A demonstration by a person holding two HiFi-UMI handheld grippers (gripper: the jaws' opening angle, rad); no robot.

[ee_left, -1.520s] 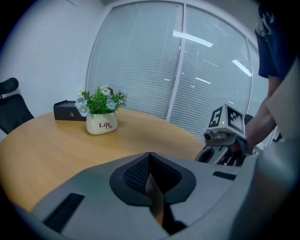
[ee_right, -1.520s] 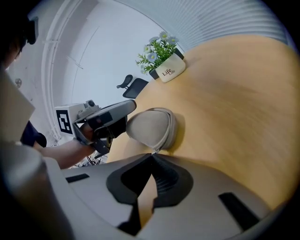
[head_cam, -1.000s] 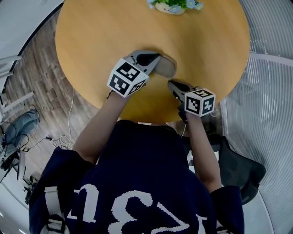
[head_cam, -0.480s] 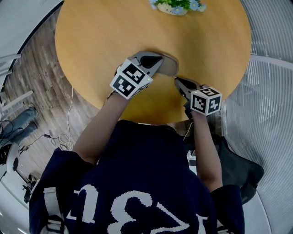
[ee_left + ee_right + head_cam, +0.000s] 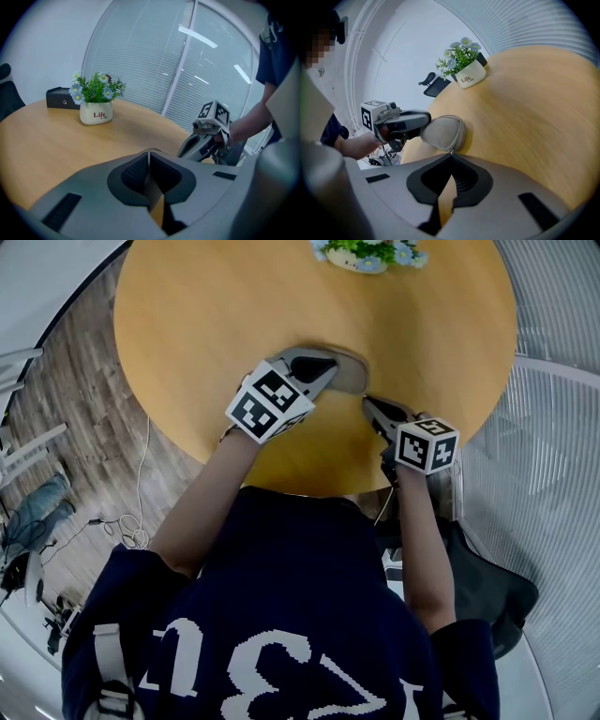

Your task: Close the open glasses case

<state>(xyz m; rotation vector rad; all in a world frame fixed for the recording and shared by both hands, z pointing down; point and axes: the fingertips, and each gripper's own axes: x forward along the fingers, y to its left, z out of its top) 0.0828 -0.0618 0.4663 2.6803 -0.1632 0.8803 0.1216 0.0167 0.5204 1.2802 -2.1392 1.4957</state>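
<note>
the glasses case point(image 5: 349, 377) lies on the round table point(image 5: 216, 315), close to the near edge and a bit to the right of the middle. from the right gripper view its lid looks nearly down, with only a thin seam showing round the rim, so i think this is the last step: pushing the lid fully shut. the left gripper point(image 5: 319, 365) has its 2 jaws pressed together with nothing between them, and its tip lies on the left end of the case, as if to pin it in place. the right gripper point(image 5: 370, 404) also has its jaws squeezed together, and its tip sits right at the near right end of the case, by the seam. i cannot tell if it pinches some small part there. the next move likely needs a firm push down on the lid while the left gripper keeps the case from sliding. a sideways push could make the smooth case skid on the wood. the near edge of the table is close behind both grippers, so any slide toward the person could drop the case off. there is lots of bare table past the case, all the way to the flower pot point(image 5: 361, 257) at the far edge, so pushing away is the safe way
</note>
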